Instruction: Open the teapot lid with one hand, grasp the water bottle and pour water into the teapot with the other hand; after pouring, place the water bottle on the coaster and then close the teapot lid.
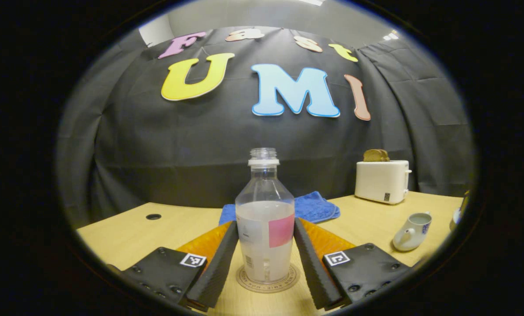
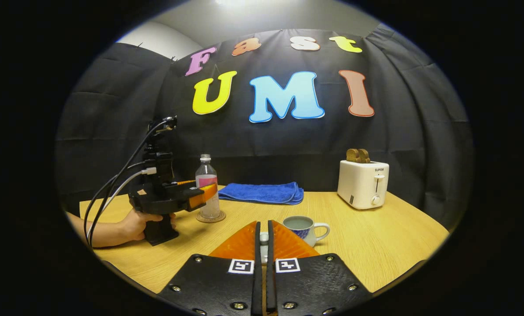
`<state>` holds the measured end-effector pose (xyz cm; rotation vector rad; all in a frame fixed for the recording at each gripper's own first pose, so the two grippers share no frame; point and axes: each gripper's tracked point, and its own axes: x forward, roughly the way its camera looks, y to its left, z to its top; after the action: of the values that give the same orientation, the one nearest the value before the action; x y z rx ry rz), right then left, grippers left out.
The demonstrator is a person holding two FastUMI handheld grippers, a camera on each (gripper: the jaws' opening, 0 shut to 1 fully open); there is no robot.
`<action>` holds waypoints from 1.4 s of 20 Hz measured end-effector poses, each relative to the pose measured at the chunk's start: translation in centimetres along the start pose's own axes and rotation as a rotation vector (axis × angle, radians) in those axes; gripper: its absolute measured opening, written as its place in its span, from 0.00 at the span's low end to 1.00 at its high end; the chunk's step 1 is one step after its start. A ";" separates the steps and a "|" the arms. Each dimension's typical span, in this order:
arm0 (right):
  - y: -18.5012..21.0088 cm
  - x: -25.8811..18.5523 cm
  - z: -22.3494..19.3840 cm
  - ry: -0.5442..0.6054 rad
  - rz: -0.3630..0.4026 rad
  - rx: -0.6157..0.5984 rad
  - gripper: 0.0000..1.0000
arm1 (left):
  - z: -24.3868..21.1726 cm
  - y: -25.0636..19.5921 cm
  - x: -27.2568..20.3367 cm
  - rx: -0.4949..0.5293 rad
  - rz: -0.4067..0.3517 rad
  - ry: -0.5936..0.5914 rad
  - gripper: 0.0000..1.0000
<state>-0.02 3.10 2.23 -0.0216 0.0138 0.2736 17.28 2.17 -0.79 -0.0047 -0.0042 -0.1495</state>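
The clear, uncapped water bottle (image 1: 265, 245) with a pink label stands upright on the round coaster (image 1: 268, 286), about half full. My left gripper (image 1: 265, 221) has a finger against each side of it. In the right gripper view, the same bottle (image 2: 206, 177) and coaster (image 2: 211, 218) sit at the left, with the left gripper (image 2: 209, 193) held by a hand (image 2: 134, 226). My right gripper (image 2: 264, 228) is shut on the small white teapot lid (image 2: 264, 239). The lidless white teapot (image 2: 303, 226) holds water just beyond it, also seen as the teapot (image 1: 411, 230) in the left gripper view.
A folded blue towel (image 2: 264, 192) lies at the back of the wooden table (image 2: 376, 245). A white toaster (image 2: 363, 184) with bread in it stands at the back right. Cables (image 2: 112, 188) trail from the left gripper. A small hole (image 1: 153, 216) marks the tabletop.
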 end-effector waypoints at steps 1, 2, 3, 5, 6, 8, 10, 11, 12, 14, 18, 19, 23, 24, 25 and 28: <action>-0.3 0.4 0.7 -0.023 -0.010 -0.008 0.04 | 0.1 0.0 -0.1 0.002 0.003 0.000 0.93; -0.9 1.0 1.4 -0.045 -0.026 -0.015 0.04 | 0.0 0.0 -0.1 0.000 0.005 0.000 0.99; -1.4 1.9 1.7 -0.063 -0.042 -0.021 0.04 | 0.1 -0.1 -0.2 0.001 0.006 0.001 0.99; -3.0 4.0 2.1 -0.075 -0.086 -0.042 0.04 | 0.1 0.3 -0.3 0.001 0.021 0.001 1.00; -3.4 5.1 1.9 -0.078 -0.098 -0.046 0.04 | 0.1 0.3 -0.5 0.001 0.027 0.003 1.00; -3.9 6.9 1.4 -0.063 -0.115 -0.058 0.04 | 0.2 0.6 -1.0 -0.001 0.042 0.002 1.00; -4.0 8.0 0.7 -0.045 -0.116 -0.061 0.04 | 0.6 0.7 -1.7 -0.018 0.040 -0.008 1.00; -4.3 8.5 -0.3 -0.014 -0.119 -0.055 0.04 | 1.0 1.1 -2.0 -0.024 0.051 -0.014 1.00; -4.7 8.7 -0.6 -0.004 -0.129 -0.035 0.04 | 1.4 1.3 -2.4 -0.032 0.058 -0.021 1.00; -5.6 8.9 -0.2 -0.017 -0.153 -0.021 0.04 | 2.7 1.5 -3.6 -0.048 0.065 -0.050 1.00; -5.5 9.7 -0.9 0.007 -0.151 -0.011 0.04 | 4.7 1.3 -6.4 -0.052 0.073 -0.085 1.00; -5.4 9.9 -1.5 0.027 -0.147 -0.019 0.04 | 5.4 1.3 -7.5 -0.037 0.080 -0.107 1.00; -5.9 10.0 -1.7 0.029 -0.165 -0.002 0.04 | 6.4 0.3 -8.8 -0.044 0.066 -0.130 1.00; -5.9 10.0 -1.9 0.033 -0.164 -0.003 0.04 | 6.4 0.3 -9.0 -0.045 0.067 -0.134 1.00; -5.8 9.9 -1.9 0.035 -0.164 -0.008 0.04 | 6.5 0.4 -9.1 -0.042 0.071 -0.135 1.00; -5.6 9.8 -2.9 0.076 -0.161 0.013 0.07 | 6.5 0.5 -9.6 -0.054 0.076 -0.128 1.00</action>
<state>10.85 0.28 -0.72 -0.0201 0.0894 0.1113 7.86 4.13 5.62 -0.0683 -0.1278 -0.0729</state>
